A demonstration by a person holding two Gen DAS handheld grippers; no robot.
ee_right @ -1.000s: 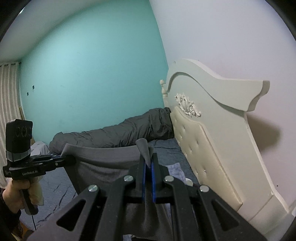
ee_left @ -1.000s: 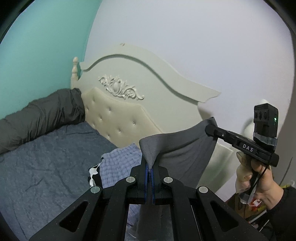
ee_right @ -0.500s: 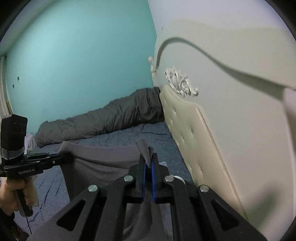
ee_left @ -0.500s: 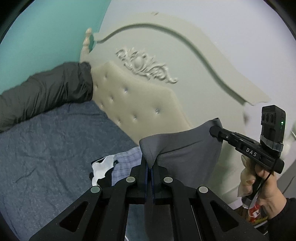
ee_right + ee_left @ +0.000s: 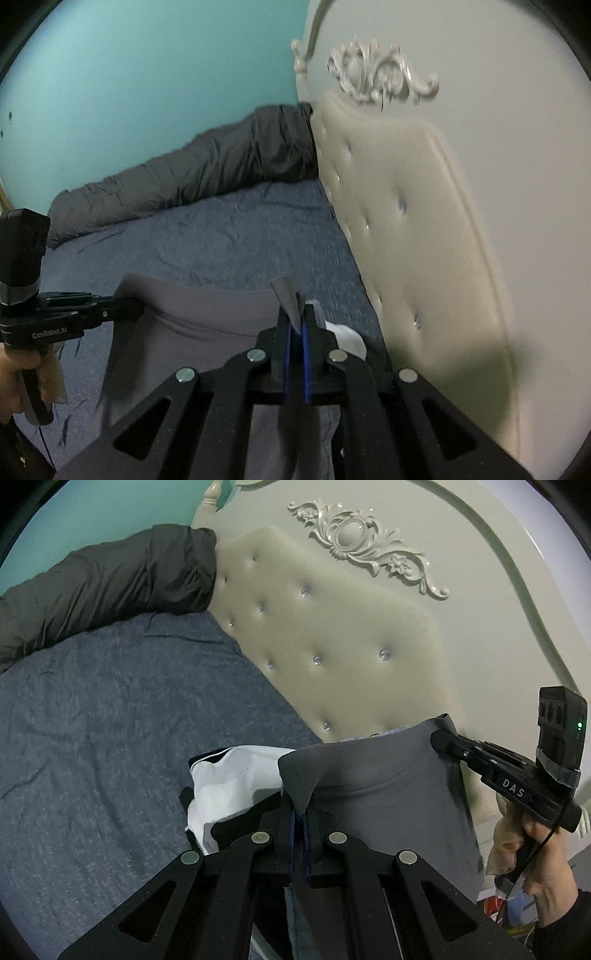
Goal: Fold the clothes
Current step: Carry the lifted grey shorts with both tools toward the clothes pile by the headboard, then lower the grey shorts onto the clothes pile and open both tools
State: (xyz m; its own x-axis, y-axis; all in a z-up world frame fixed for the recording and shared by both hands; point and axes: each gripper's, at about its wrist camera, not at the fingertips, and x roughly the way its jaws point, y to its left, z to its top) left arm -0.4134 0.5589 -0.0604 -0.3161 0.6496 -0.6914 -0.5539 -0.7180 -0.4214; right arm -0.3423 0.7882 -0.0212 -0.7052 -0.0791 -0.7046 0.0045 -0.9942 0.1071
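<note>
A grey garment (image 5: 388, 794) hangs stretched between my two grippers above the blue bed. My left gripper (image 5: 299, 808) is shut on one top corner of it. My right gripper (image 5: 295, 317) is shut on the other top corner; it also shows in the left wrist view (image 5: 439, 738), and the left gripper shows in the right wrist view (image 5: 133, 306). The garment (image 5: 207, 332) droops below both grippers and its lower part is hidden behind the gripper bodies.
A blue bedspread (image 5: 110, 738) covers the bed. A pile of clothes with a white piece (image 5: 229, 775) lies near the cream tufted headboard (image 5: 332, 627). A dark grey rolled duvet (image 5: 92, 583) lies along the teal wall (image 5: 147, 74).
Both grippers have tilted downward with the grey garment held taut between them. The bed and clothes pile now fill more of the views; the wall shows less.
</note>
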